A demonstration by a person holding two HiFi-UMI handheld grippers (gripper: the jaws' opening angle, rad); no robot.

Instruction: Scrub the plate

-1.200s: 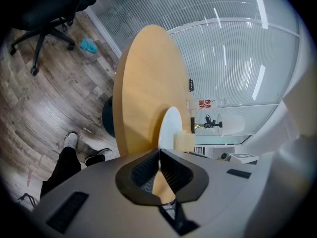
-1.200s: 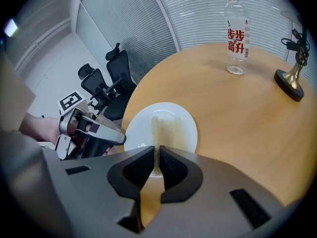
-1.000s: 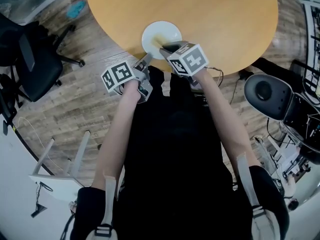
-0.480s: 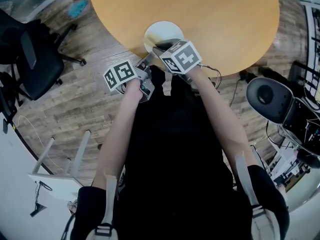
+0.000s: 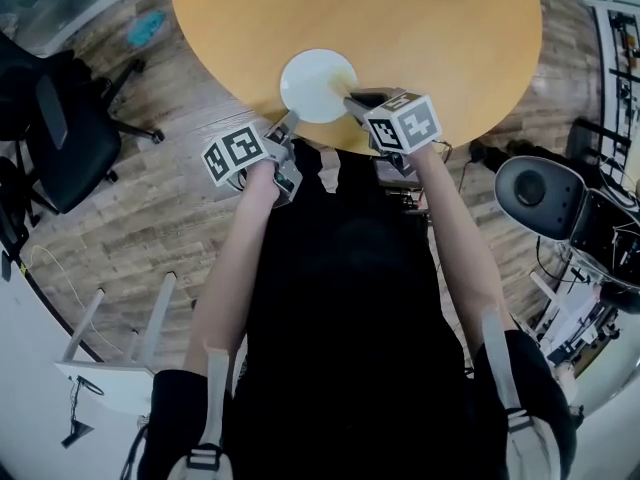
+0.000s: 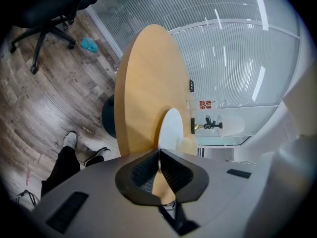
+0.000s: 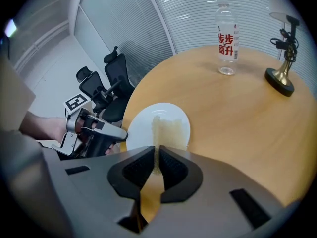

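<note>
Round wooden table [image 5: 430,38], seen from above. White plate [image 5: 318,86] lying flat on it, close to the edge nearest the person.

Left hand-held gripper [image 6: 159,155]: jaws drawn nearly together, pinching the plate's thin rim on its near-left side. Plate showing edge-on in the left gripper view, running straight into the gap between the jaws. Marker cube out over the floor in the head view, off the table's edge.

Right hand-held gripper [image 7: 157,155]: jaws clamped on a pale yellow sponge [image 7: 171,128]. Sponge reaching forward from the jaws and lying flat on the plate's near-right part, touching its surface. Reaches in from the plate's right side in the head view, marker cube over the table's rim.

Both forearms bare, stretched forward from a dark torso.

Further back on the table, well apart from the plate: clear plastic bottle [image 7: 227,38] with red print, upright; to its right a stand with a round brass base [image 7: 280,79] and a dark fitting on top.

On the wood-plank floor: black office chair [image 5: 60,128] to the left, a second dark chair [image 5: 540,193] to the right, small teal object [image 5: 150,20] near the far-left wall.
</note>
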